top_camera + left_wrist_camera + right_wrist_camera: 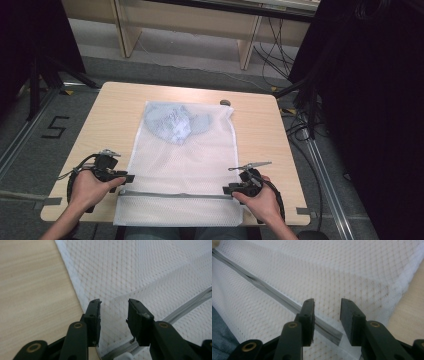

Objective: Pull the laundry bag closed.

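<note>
Mesh laundry bag [182, 165] looked light, limp and slippery, best pinched at its grey zipper [175, 194] ends, where left gripper [131, 177] and right gripper [226, 190] gaped empty.

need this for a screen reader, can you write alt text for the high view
A white mesh laundry bag lies flat on a light wooden table, with a bluish garment inside its far end. A person's hands hold the left gripper and right gripper, jaws open, at either end of the grey zipper near the bag's near edge.
</note>
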Demonstrator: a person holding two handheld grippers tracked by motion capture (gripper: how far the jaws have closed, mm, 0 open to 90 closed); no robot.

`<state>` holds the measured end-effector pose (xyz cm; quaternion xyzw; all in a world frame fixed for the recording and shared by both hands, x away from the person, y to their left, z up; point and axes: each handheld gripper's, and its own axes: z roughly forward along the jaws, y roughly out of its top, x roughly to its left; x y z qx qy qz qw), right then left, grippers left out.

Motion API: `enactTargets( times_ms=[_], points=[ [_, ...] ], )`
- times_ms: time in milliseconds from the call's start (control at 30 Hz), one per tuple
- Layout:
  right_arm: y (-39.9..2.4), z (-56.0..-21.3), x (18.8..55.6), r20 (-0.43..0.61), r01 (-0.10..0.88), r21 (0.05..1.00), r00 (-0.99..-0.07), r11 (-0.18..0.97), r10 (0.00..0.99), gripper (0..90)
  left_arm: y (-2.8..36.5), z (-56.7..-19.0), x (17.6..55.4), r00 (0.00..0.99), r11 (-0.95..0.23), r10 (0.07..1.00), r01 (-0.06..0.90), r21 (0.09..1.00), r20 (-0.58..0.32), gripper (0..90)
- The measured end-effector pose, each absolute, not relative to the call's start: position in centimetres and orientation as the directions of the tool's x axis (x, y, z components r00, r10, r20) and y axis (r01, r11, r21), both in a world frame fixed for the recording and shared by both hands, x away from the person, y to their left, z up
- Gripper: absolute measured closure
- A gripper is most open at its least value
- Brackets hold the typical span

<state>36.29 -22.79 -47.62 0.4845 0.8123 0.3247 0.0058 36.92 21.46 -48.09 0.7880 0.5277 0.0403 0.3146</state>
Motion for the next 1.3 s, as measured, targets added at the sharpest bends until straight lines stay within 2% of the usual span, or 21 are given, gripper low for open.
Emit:
enactTargets(
  times_ms=[133,233,267,367,567,667,700,767,933,1000,1067,1100,1300],
  points=[
    [-22.6,-47.7,36.2,0.314,0.769,0.561,-0.542,0.308,0.779,64.4,21.5,-48.0,36.7,0.436,-0.252,0.864,0.808,0.532,-0.253,63.0],
    [-22.6,-47.3,35.8,0.338,0.779,0.525,-0.561,0.344,0.756,66.9,22.1,-47.9,36.2,0.415,-0.241,0.874,0.822,0.515,-0.253,70.2],
    [-22.6,-47.3,35.8,0.338,0.779,0.525,-0.561,0.344,0.756,66.9,22.2,-47.9,36.0,0.405,-0.232,0.878,0.827,0.512,-0.256,70.2],
    [-21.6,-47.2,35.6,0.312,0.749,0.571,-0.578,0.337,0.754,69.7,23.0,-47.9,35.5,0.357,-0.190,0.894,0.850,0.492,-0.271,78.5],
    [-20.1,-46.3,35.0,0.295,0.730,0.556,-0.620,0.398,0.727,77.6,23.7,-47.9,35.0,0.335,-0.187,0.897,0.878,0.440,-0.288,86.7],
    [-19.4,-46.3,34.8,0.329,0.733,0.571,-0.616,0.369,0.715,77.4,23.3,-48.1,35.1,0.337,-0.188,0.897,0.876,0.444,-0.286,87.8],
    [-19.2,-45.9,34.8,0.316,0.741,0.541,-0.618,0.398,0.720,77.2,23.2,-48.0,35.2,0.347,-0.200,0.894,0.876,0.439,-0.285,87.8],
    [-18.4,-46.1,35.1,0.295,0.705,0.572,-0.653,0.419,0.697,76.3,22.9,-48.2,35.3,0.355,-0.211,0.893,0.874,0.438,-0.278,88.4],
    [-16.7,-46.0,35.2,0.300,0.696,0.565,-0.674,0.443,0.675,74.8,22.7,-48.7,35.8,0.374,-0.237,0.888,0.871,0.431,-0.267,89.2],
    [-16.1,-45.9,35.2,0.295,0.683,0.567,-0.690,0.460,0.661,74.6,22.5,-48.9,35.8,0.347,-0.207,0.895,0.880,0.428,-0.279,89.4],
    [-15.3,-45.6,35.1,0.298,0.695,0.554,-0.679,0.458,0.671,74.2,22.6,-48.9,35.8,0.375,-0.241,0.887,0.874,0.421,-0.271,89.4],
    [-14.8,-45.8,35.2,0.305,0.679,0.587,-0.690,0.442,0.656,74.1,22.5,-48.9,35.6,0.366,-0.233,0.889,0.880,0.414,-0.275,89.4],
    [-12.4,-45.4,35.4,0.294,0.651,0.574,-0.730,0.496,0.617,73.7,22.2,-49.1,35.8,0.382,-0.260,0.886,0.879,0.401,-0.263,89.4]
  ],
)
